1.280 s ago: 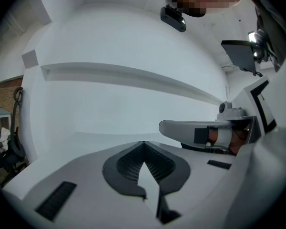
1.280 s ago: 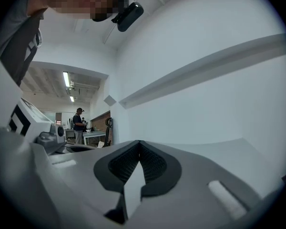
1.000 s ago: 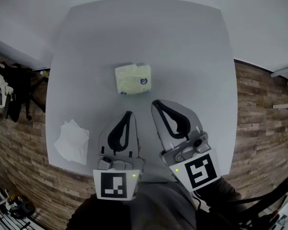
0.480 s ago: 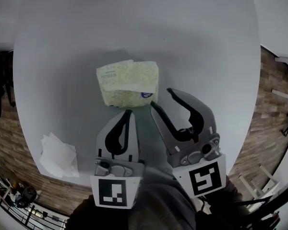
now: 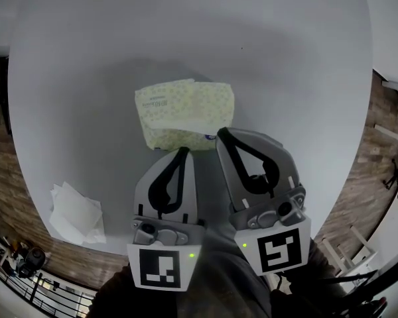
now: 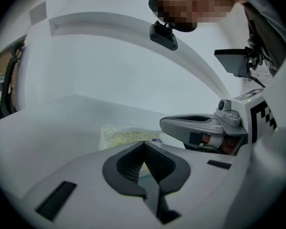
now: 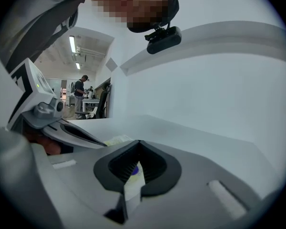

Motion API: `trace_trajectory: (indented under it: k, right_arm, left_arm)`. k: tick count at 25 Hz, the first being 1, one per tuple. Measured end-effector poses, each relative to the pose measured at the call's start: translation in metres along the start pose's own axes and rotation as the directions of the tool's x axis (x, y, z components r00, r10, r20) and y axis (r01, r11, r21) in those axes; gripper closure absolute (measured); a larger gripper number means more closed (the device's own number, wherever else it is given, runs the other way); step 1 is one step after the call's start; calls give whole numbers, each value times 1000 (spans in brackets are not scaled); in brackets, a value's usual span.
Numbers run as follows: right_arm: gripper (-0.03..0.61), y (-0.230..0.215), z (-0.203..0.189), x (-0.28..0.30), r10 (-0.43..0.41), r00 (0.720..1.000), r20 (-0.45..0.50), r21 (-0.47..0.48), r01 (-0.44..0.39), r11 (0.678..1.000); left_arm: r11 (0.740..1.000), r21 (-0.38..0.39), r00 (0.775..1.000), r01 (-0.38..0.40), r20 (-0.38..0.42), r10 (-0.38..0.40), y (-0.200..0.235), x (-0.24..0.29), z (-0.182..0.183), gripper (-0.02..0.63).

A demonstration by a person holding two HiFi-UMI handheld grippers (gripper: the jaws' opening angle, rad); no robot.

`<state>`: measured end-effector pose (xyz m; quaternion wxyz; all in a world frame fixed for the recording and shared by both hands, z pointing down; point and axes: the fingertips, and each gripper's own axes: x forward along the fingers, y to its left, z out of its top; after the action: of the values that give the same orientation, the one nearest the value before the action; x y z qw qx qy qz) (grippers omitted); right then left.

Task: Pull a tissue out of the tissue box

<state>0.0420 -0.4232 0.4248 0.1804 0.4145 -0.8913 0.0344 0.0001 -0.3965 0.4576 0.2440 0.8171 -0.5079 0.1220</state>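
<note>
Tissue box (image 5: 184, 114): soft pack, pale yellow-green pattern, white strip along the top, small blue mark at its near right corner. It lies flat around mid-bench (image 5: 285, 58), just beyond both claws.

Left claw (image 5: 181, 152): jaws closed tip to tip, nothing held, tip just short of the box's near edge.

Right claw (image 5: 221, 135): jaws closed, empty, tip at the box's near right corner; contact cannot be made out.

Open bench surface lies beyond and right of the box. Loose tissues (image 5: 76, 212) sit by the near left edge, well apart from the box. Bench is pale grey, with wood-plank floor (image 5: 358, 197) around it.
</note>
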Motion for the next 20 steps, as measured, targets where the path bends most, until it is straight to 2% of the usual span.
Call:
trace_trajectory:
  k: [5,10,17,19,20]
  right_arm:
    - [558,2,13,-11,32,997,68,20,-33,999]
    - [479,9,-3,-9,81,997,21,-41,-80,996]
    - [483,3,-24,7,46,998,-40,-98,-50,994]
    - [565,2,-23,7,34,999,-28,-96,-37,995]
    - [574,2,-18,7,36,999,-13,-96,-37,995]
  left_arm:
    - [1000,-9,1000,-1,10,1,0,0,1,612]
    - [1000,-21,1000,2,0,-2,-1,2,-2,612]
    - [1000,-32,1000,1,-11,-1,2,8,-8,612]
    - [1000,-30,1000,-5,-14,5,6,9,-10,612]
    - [1000,-28,1000,-8,-15,8,8,10,-11,612]
